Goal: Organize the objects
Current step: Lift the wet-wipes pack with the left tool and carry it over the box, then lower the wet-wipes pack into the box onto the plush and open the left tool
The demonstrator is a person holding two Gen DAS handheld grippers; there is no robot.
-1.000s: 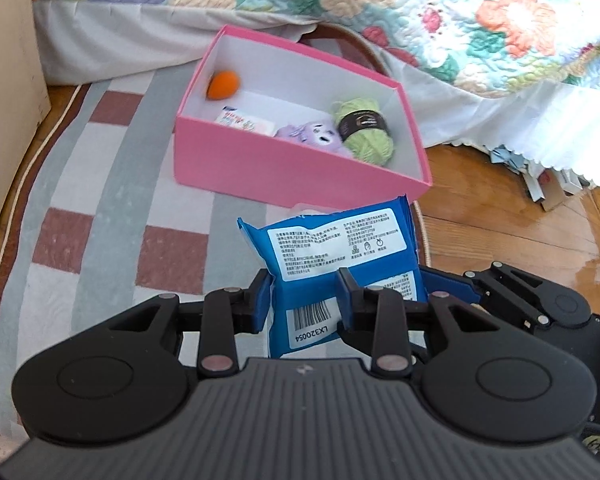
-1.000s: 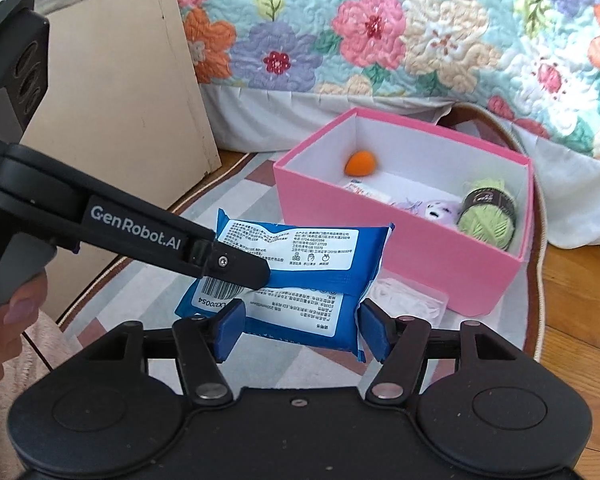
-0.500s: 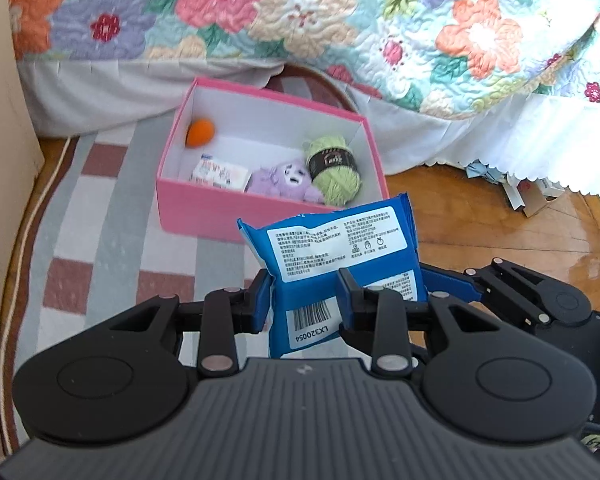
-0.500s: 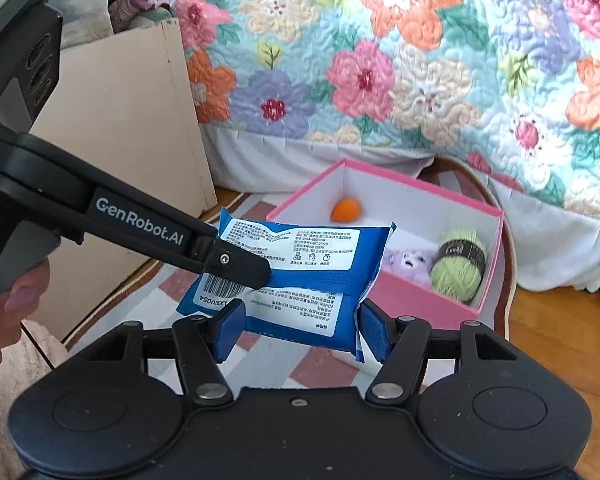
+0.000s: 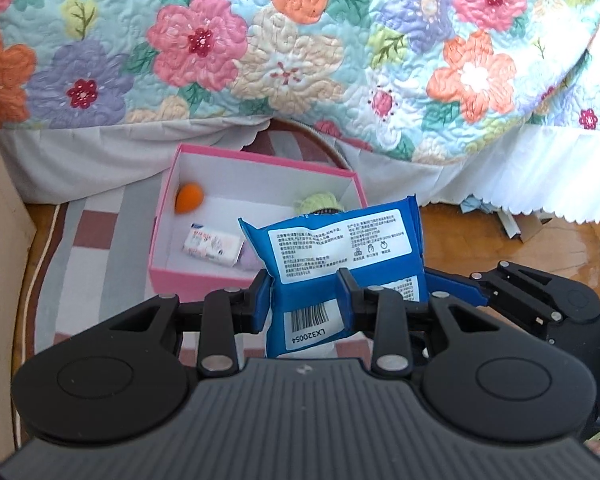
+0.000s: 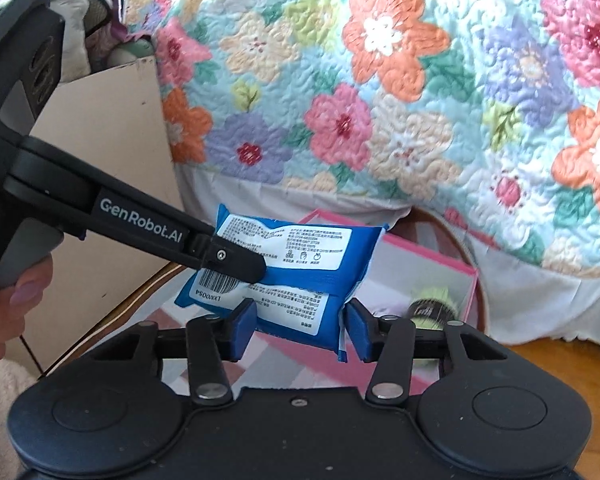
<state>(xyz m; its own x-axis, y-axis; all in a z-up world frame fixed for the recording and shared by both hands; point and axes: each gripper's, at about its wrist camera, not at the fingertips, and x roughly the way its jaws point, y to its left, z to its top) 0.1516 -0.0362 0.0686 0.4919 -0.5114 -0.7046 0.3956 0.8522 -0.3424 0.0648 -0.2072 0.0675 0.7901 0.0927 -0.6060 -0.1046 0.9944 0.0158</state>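
The soft, crinkly blue wipes pack [image 5: 342, 256], judged light and slippery, is clamped at its barcode end by the left gripper [image 5: 305, 303] and flanked loosely by the right gripper [image 6: 300, 330], above the pink box [image 5: 204, 280]

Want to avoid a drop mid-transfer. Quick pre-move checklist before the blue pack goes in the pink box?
1. Left tongs clamped on blue pack: ok.
2. Right tongs gripping pack: cannot tell; pads flank it, contact unclear.
3. Pack lifted off the rug: ok.
4. Free floor in pink box, between orange ball and green yarn: ok.
5. Pack fits that space: cannot tell.
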